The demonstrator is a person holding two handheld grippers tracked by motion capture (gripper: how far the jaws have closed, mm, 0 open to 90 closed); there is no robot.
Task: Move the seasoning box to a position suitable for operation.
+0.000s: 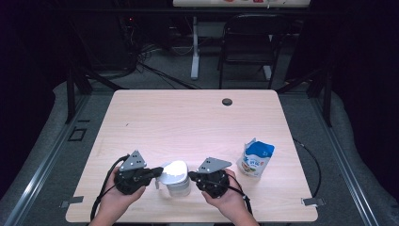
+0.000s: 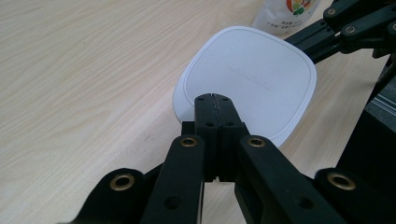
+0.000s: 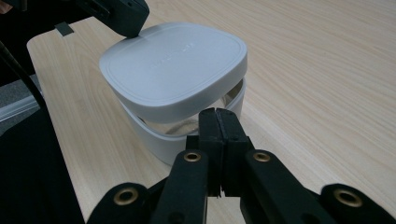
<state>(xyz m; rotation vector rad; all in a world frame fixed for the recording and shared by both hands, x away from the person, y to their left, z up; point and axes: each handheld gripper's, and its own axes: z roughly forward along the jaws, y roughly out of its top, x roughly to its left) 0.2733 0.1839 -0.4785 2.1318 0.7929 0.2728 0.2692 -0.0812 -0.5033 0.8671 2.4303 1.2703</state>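
Note:
A white, rounded-square container (image 1: 179, 187) stands near the table's front edge between my two grippers. Its white lid (image 1: 173, 170) lies askew on top, and a gap shows under the lid (image 3: 173, 63) above the container's rim (image 3: 159, 140). From the left, my left gripper (image 1: 159, 173) reaches in; its jaws (image 2: 215, 97) are pressed together, tips over the near edge of the lid (image 2: 252, 74). My right gripper (image 1: 190, 176) comes from the right, jaws (image 3: 218, 112) also together, tips just before the rim. The left gripper (image 3: 123, 16) sits over the lid's far corner.
A blue and white pouch (image 1: 255, 159) stands torn open to the right of my right hand. A small black disc (image 1: 227, 101) lies near the far edge of the pale wooden table (image 1: 188, 122). A dark chair (image 1: 249, 42) stands beyond it.

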